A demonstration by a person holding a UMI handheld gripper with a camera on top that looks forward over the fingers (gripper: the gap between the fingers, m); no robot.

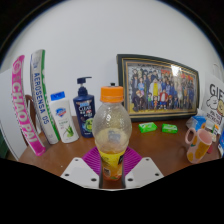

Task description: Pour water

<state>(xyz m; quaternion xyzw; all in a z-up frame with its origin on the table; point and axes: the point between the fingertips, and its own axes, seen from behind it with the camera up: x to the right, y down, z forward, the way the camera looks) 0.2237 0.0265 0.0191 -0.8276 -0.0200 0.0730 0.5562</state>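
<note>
We see a clear plastic bottle [111, 132] with an orange cap standing upright between the two fingers of the gripper [112, 166]. The magenta pads [92, 160] sit against the bottle's lower part on both sides, so the tool looks narrowed around it and holding it; the bottle's base is hidden low between the fingers, and we cannot tell whether it rests on the surface. A yellow and red label wraps the lower body of the bottle.

Beyond the fingers lies a brown wooden tabletop [165, 145], and behind it rises a plain pale wall [110, 30]. Along the wall to the left of the bottle we find a row of upright tubes [30, 100], one pink and white and one green and white, then a smaller white tube [64, 117] with a green and blue print, then a dark blue pump bottle [84, 108] just beside the clear bottle. To the right, a framed group photograph [157, 86] leans against the wall. In front of the frame lie two small green packets [158, 127] flat on the wood. Farther right stands a pink cup [201, 143] with a handle, and behind it a white box [215, 100] with dark lettering, only partly visible.
</note>
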